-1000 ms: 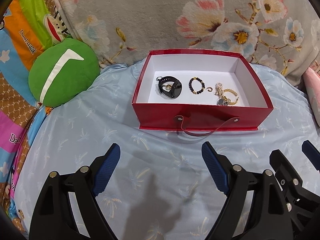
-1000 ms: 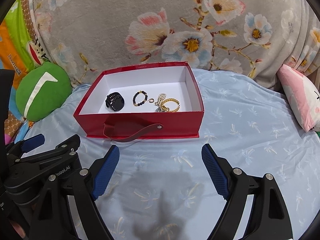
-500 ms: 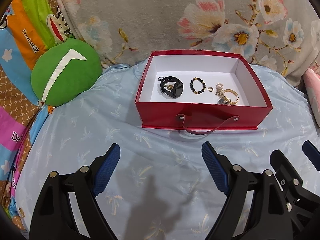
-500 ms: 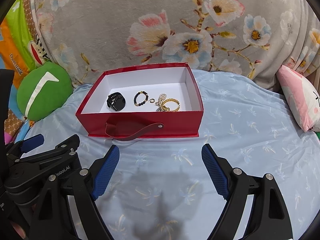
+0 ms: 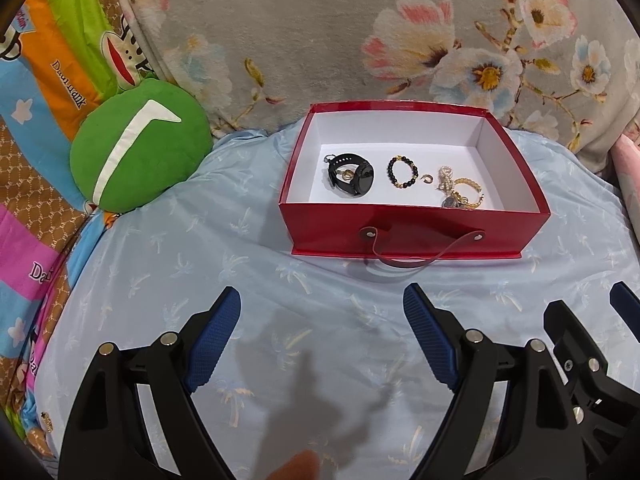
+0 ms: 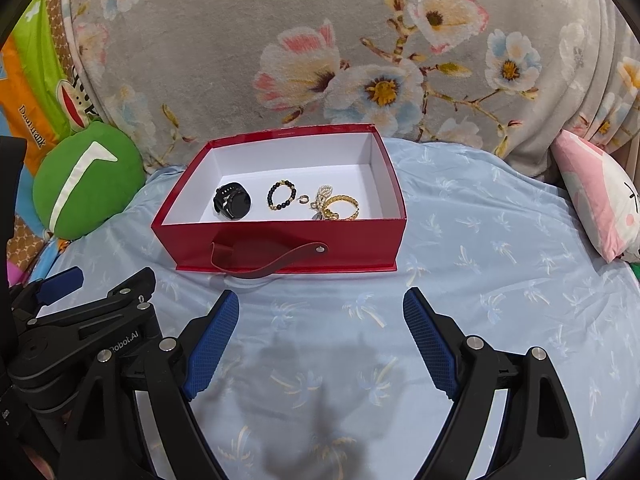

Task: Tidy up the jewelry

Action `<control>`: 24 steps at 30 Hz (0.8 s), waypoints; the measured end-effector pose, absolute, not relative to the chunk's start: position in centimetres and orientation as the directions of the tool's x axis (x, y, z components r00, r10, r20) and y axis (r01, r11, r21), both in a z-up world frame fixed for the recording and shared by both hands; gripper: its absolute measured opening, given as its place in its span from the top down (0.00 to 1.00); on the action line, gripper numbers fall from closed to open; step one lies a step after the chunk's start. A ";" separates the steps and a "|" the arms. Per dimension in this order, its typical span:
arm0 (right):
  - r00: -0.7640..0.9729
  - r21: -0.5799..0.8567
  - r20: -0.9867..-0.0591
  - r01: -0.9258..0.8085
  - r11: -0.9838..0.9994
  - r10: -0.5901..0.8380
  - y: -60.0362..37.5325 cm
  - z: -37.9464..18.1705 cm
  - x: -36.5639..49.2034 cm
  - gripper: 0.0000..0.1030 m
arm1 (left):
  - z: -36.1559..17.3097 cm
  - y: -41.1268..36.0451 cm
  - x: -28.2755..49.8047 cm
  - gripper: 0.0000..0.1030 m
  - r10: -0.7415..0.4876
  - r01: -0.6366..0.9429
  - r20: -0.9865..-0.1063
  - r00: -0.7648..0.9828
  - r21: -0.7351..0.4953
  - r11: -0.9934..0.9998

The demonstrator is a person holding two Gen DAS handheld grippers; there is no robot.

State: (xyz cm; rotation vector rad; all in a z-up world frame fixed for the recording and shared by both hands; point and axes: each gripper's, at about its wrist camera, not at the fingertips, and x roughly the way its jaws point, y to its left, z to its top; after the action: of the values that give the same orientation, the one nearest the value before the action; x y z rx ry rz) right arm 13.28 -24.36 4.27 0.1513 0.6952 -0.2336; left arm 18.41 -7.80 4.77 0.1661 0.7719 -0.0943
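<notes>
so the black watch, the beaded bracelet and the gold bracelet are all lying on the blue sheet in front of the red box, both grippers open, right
Not quite. The black watch, the beaded bracelet and the gold bracelet lie inside the red box, not on the blue sheet; the right wrist view shows it. The left gripper and right gripper are open.

Pale blue palm-print sheet (image 6: 480,264), grey floral blanket (image 6: 280,40) behind, green round cushion (image 5: 136,160), pink pillow (image 6: 596,200)

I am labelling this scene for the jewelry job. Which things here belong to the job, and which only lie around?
Job: red box, black watch, beaded bracelet, small ring, gold bracelet, pearl piece.

Lying about: green cushion, pink pillow, floral blanket.
</notes>
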 end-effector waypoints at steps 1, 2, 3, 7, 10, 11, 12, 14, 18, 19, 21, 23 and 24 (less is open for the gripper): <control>0.743 0.061 -0.650 0.262 0.963 -0.161 -24.4 4.3 13.3 0.20 | 4.8 -7.7 18.4 0.21 -0.018 0.142 -0.701 0.713 0.119 0.983; 0.743 0.061 -0.649 0.263 0.963 -0.162 -24.4 4.3 13.2 0.20 | 4.7 -7.7 18.5 0.21 -0.016 0.140 -0.703 0.711 0.119 0.983; 0.743 0.061 -0.649 0.264 0.963 -0.162 -24.4 4.3 13.1 0.20 | 4.7 -7.5 18.5 0.21 -0.022 0.143 -0.705 0.709 0.114 0.983; 0.743 0.062 -0.650 0.261 0.963 -0.160 -24.2 4.3 13.1 0.20 | 4.7 -7.5 18.6 0.21 -0.023 0.144 -0.708 0.706 0.112 0.983; 0.743 0.065 -0.650 0.263 0.963 -0.159 -24.2 4.3 13.1 0.20 | 4.6 -7.6 18.7 0.21 -0.020 0.144 -0.707 0.707 0.116 0.983; 0.743 0.063 -0.650 0.261 0.963 -0.159 -24.3 4.2 13.2 0.20 | 4.6 -7.7 18.7 0.21 -0.021 0.144 -0.707 0.707 0.115 0.983; 0.743 0.063 -0.650 0.261 0.963 -0.159 -24.2 4.3 13.1 0.20 | 4.6 -7.6 18.7 0.21 -0.022 0.145 -0.707 0.707 0.115 0.983; 0.743 0.061 -0.650 0.261 0.963 -0.160 -24.2 4.2 13.2 0.20 | 4.6 -7.7 18.7 0.21 -0.019 0.142 -0.705 0.709 0.116 0.983; 0.743 0.062 -0.650 0.261 0.963 -0.160 -24.2 4.2 13.1 0.20 | 4.6 -7.6 18.7 0.21 -0.020 0.143 -0.704 0.710 0.116 0.983; 0.743 0.062 -0.650 0.261 0.963 -0.160 -24.2 4.2 13.2 0.20 | 4.6 -7.7 18.7 0.21 -0.021 0.144 -0.703 0.711 0.117 0.983; 0.743 0.059 -0.650 0.262 0.963 -0.162 -24.2 4.2 13.1 0.20 | 4.6 -7.7 18.6 0.21 -0.019 0.147 -0.696 0.718 0.125 0.981; 0.743 0.063 -0.650 0.262 0.963 -0.160 -24.2 4.2 13.2 0.20 | 4.7 -7.6 18.6 0.21 -0.022 0.150 -0.691 0.722 0.125 0.981; 0.743 0.063 -0.650 0.263 0.963 -0.161 -24.2 4.2 13.2 0.20 | 4.7 -7.5 18.7 0.21 -0.022 0.149 -0.690 0.724 0.124 0.981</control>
State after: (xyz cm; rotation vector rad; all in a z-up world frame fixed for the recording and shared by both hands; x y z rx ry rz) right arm 13.20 -24.16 4.23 0.1541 0.6965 -0.2329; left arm 18.66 -7.55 4.74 0.1757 0.7570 -0.0950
